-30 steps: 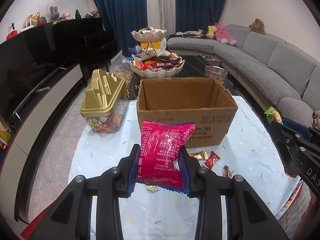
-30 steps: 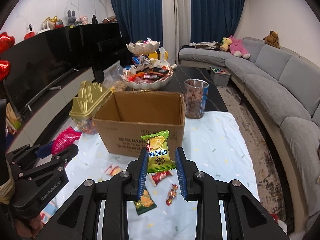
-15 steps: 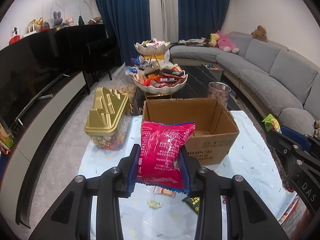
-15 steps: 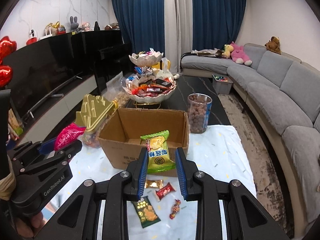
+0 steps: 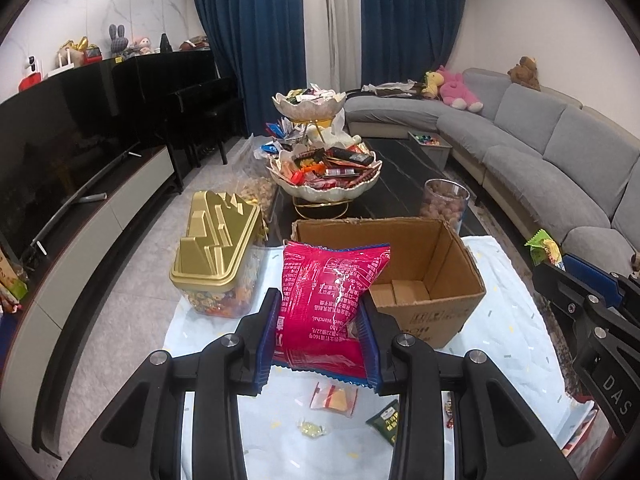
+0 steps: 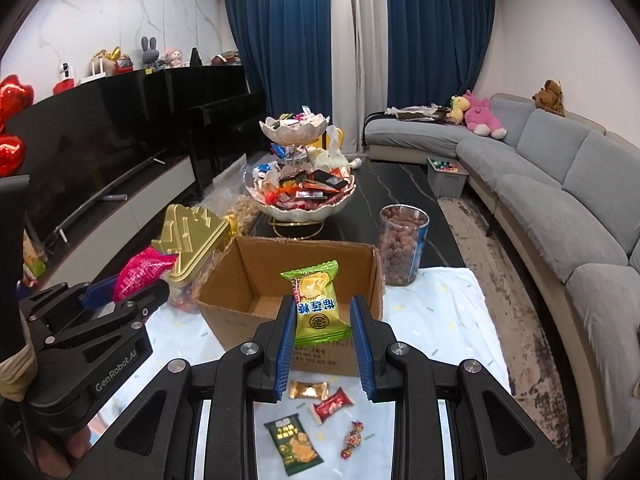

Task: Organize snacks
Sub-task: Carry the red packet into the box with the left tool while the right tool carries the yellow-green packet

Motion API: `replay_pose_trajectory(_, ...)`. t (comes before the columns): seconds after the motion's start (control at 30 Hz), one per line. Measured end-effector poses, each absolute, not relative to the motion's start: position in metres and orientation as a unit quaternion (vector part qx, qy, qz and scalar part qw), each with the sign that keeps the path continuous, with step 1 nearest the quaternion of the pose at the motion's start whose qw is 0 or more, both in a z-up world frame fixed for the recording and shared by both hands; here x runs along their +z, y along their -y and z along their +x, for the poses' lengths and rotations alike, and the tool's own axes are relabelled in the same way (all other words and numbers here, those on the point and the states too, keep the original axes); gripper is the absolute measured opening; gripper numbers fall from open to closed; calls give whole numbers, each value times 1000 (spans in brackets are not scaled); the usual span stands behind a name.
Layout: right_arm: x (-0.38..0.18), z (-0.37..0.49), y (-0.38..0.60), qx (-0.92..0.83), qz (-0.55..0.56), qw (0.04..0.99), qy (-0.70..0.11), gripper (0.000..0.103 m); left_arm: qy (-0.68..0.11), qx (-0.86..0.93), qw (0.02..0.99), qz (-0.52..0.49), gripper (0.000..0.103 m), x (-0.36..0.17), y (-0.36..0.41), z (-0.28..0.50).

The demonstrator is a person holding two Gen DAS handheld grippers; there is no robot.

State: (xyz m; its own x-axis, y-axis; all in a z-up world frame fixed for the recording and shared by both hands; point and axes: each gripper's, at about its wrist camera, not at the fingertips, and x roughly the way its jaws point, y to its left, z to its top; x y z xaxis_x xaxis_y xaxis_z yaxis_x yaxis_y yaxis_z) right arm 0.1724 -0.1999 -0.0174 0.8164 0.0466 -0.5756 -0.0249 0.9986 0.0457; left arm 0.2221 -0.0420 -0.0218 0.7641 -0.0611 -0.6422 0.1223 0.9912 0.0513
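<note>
Left wrist view: our left tool clamps a pink snack bag; our right tool clamps a green candy packet before the cardboard box.

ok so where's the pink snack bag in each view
Left wrist view: the pink snack bag sits low at centre, clamped in the left hand-held gripper.
Right wrist view: the same bag pokes up at the left edge, in front of the gold-lidded jar.
Shared landmark: the open cardboard box just beyond it.
</note>
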Motion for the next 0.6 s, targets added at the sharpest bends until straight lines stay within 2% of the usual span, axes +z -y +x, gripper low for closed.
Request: replay_pose_trajectory(0.6,-18,221,198,19,21,951,-309,29,-348,-50,935,47,37,-27,47,268)
